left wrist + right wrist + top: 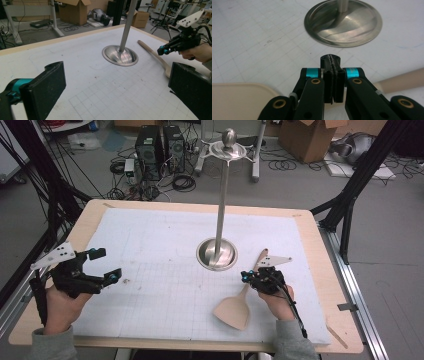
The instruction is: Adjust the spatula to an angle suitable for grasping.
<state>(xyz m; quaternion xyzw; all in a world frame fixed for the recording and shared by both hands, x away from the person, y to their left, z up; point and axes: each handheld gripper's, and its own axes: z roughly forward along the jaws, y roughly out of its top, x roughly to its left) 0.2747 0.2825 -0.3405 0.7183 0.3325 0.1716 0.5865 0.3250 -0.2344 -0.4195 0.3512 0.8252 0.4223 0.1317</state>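
Your left gripper (103, 265) hovers with its jaws wide apart and empty near the table's left edge, so the white mat (165, 250) beyond its fingers lies free for any move. Ahead of both sets of fingers stands the steel stand (217, 253), its round base flat on the mat. Your right gripper (247, 276) has its jaws pressed together on nothing, poised just above the wooden spatula (235, 309), whose handle runs beneath it and whose blade lies toward you.
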